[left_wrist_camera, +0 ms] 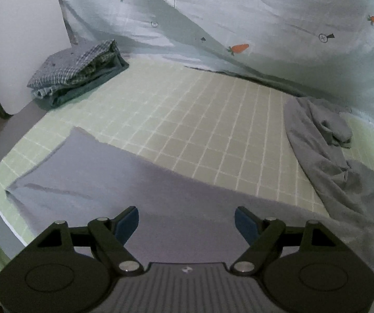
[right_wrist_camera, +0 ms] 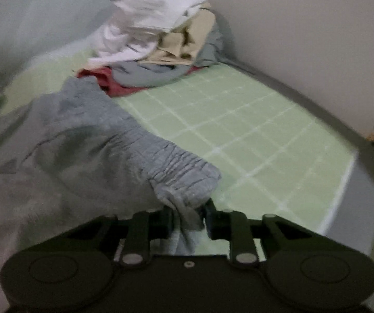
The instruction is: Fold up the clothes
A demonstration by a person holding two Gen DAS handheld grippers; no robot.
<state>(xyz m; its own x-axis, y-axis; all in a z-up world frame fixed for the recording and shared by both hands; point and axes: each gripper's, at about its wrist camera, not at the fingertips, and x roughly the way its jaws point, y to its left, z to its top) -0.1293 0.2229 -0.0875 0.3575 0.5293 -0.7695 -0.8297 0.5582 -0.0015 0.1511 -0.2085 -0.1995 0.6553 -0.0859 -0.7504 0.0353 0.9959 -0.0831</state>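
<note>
A grey garment (left_wrist_camera: 160, 187) lies spread on the green grid mat (left_wrist_camera: 200, 120), and its far right part is crumpled. My left gripper (left_wrist_camera: 187, 221) hovers over the smooth near part, its jaws wide apart and its blue pads (left_wrist_camera: 128, 224) holding nothing. In the right wrist view, the same grey garment (right_wrist_camera: 95, 135) shows a gathered elastic band (right_wrist_camera: 181, 167) running toward me. My right gripper (right_wrist_camera: 189, 217) is shut on the end of that band, with the fabric bunched between its fingers.
A folded stack of checked clothes (left_wrist_camera: 79, 70) sits at the mat's far left corner. A pale sheet with carrot prints (left_wrist_camera: 239, 13) hangs behind. A heap of white, beige, grey and red clothes (right_wrist_camera: 155, 26) is piled at the far end against a white wall (right_wrist_camera: 304, 39).
</note>
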